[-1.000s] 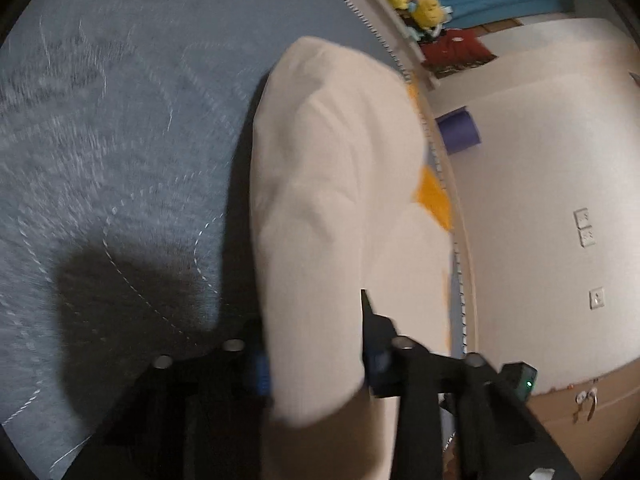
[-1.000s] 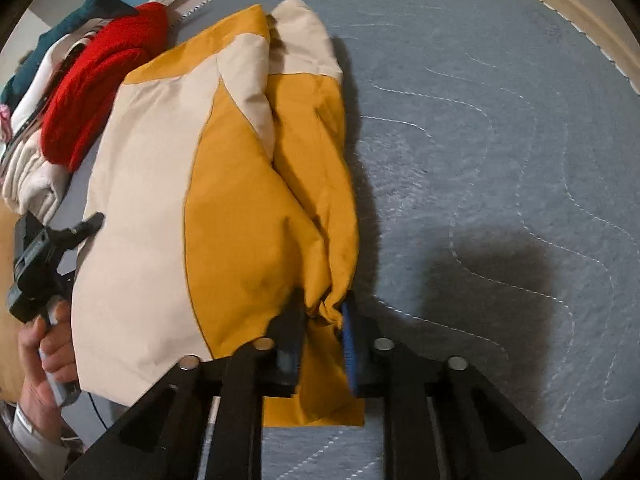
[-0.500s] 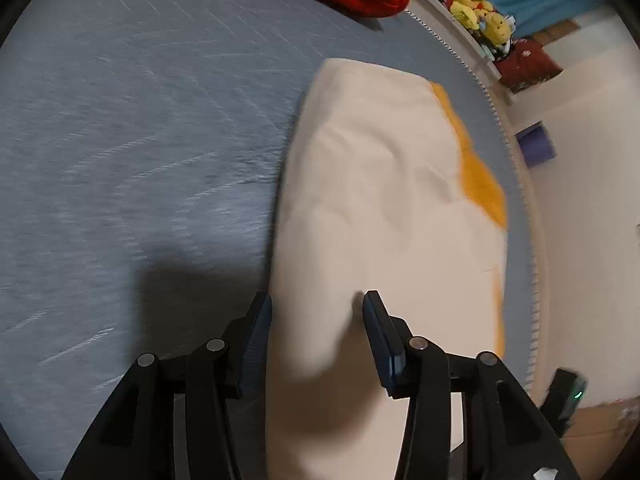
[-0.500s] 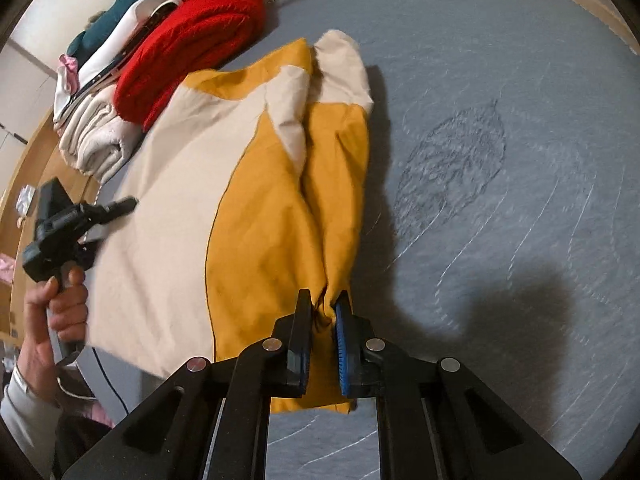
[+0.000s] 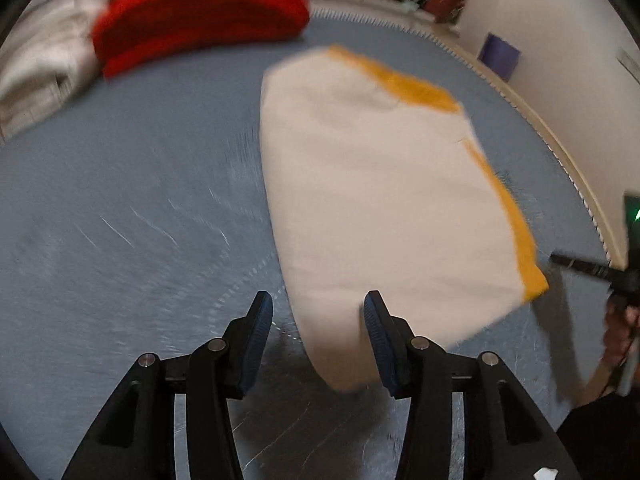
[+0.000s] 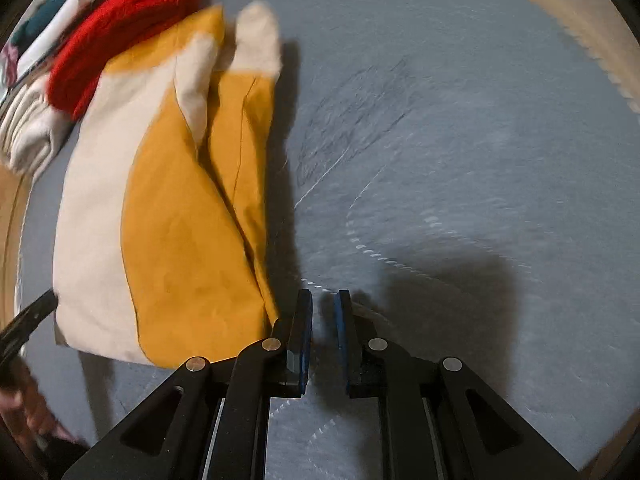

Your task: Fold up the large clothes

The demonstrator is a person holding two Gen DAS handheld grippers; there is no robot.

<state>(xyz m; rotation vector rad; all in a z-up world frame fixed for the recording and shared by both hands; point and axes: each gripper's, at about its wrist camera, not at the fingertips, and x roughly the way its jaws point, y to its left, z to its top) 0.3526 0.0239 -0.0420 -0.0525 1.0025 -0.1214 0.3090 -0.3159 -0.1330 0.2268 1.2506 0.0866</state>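
Cream-and-mustard folded fabric garment (image 6: pixel 168 208) lies flat on grey quilted bed (image 6: pixel 460 140); bare quilt at three o'clock. Left tool (image 5: pixel 318 320) opening over its hem; right tool (image 6: pixel 322 320) narrowly parted, empty.

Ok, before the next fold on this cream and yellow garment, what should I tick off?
1. Left gripper not gripping: ok. Jaws opening, pads off the garment, though a corner shows between them.
2. Right gripper free: ok. Narrow gap, nothing in it.
3. Garment flat on the bed cover: cannot tell, blurred.
4. Garment apart from the red knit: cannot tell, the two views disagree.
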